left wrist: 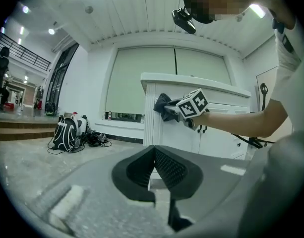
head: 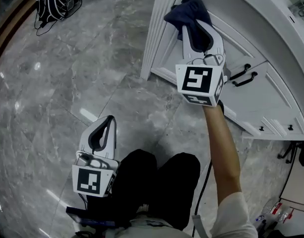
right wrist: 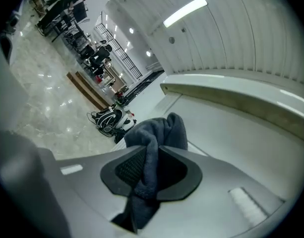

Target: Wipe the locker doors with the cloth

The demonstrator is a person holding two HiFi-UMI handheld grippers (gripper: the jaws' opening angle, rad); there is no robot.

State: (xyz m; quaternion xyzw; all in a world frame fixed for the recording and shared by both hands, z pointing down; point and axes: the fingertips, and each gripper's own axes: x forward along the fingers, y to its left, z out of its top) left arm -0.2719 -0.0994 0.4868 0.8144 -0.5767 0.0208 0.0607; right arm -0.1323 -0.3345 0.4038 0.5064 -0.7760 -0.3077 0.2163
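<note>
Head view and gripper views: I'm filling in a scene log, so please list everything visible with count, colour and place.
locker: one, white, upper right.
door handles: two, black, on the locker doors.
cloth: one, dark blue, by the locker's corner.
backpack: one, black and white, on the floor, far left.
floor: grey marble.
left gripper: one, grey, shut, empty, over the floor.
right gripper: one, grey, shut on the cloth.
forearm: one, behind the right gripper.
legs: two, black trousers, bottom centre.

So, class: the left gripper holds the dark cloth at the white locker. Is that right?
No. The right gripper holds the dark cloth at the white locker, as the right gripper view shows; the left gripper is empty.
</note>
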